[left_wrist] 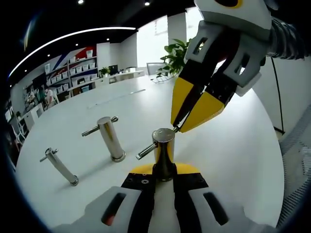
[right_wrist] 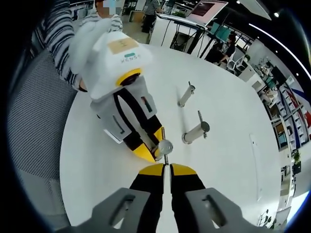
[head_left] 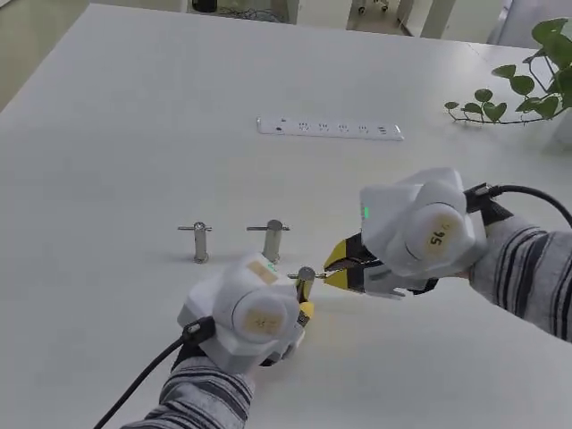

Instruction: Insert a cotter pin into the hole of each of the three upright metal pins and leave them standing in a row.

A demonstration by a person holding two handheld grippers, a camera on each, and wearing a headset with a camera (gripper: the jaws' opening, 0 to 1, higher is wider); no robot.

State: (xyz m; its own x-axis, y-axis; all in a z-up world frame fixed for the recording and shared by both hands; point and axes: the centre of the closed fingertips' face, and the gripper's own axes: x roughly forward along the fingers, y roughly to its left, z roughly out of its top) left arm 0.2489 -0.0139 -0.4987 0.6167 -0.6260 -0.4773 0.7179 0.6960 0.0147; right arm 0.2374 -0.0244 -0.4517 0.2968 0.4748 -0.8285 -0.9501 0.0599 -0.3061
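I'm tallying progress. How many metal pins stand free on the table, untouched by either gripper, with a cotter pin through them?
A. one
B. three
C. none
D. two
D: the end pin and the middle pin stand free with cotter pins through them. The third pin is clamped in the left gripper, and the right gripper pinches its cotter pin.

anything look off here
Nothing stands out. The left pin and middle pin stand upright with cotter pins through; the left gripper holds the third pin upright, and the right gripper grips its cotter pin.
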